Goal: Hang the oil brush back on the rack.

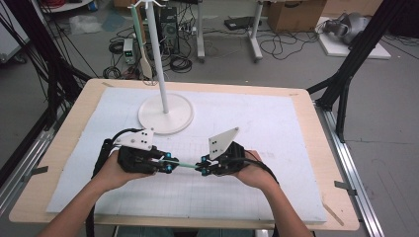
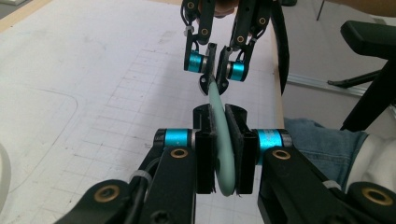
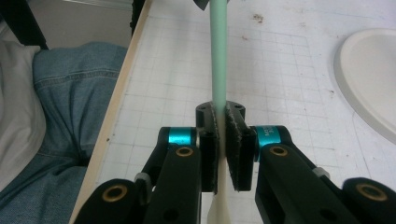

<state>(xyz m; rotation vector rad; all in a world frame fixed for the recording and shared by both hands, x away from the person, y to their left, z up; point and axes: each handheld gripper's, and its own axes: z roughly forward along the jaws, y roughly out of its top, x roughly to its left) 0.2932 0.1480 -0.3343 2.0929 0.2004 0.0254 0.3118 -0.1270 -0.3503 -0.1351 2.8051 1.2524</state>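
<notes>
1. High view, nearest the person: two forearms come in from the bottom edge, each hand wrapped around a black gripper with blue metal rollers and a pale three-cornered plate on top.
2. The left gripper [image 1: 167, 163] and the right gripper [image 1: 202, 167] face each other tip to tip above the desk [image 1: 64, 143], and a thin mint-green utensil [image 1: 185, 165] spans the short gap between them.
3. In the left gripper view, the left gripper [image 2: 225, 154] has its flat black pads nearly together, pinching the utensil's [image 2: 224, 149] broad, rounded, smooth-looking end; the green blade stands on edge between the pads.
4. Just beyond, in that view, the right gripper [image 2: 215, 63] closes on the narrower stem, where the stem curves up out of the blade.
5. In the right gripper view, the right gripper [image 3: 223, 149] sits at a narrow setting, its rough-edged pads clamped on the slim straight handle [image 3: 218, 51]; a cream-coloured end shows below the pads.
6. A white sheet [image 1: 276, 128] printed with a faint grid covers most of the light wooden desk.
7. Farther back stands a white stand [image 1: 165, 112], a round flat base with a thin upright pole.
8. From its top hangs another long utensil [image 1: 143, 54], green-handled with a cream head.
9. Beyond the desk, cables and boxes lie on the grey floor.
</notes>
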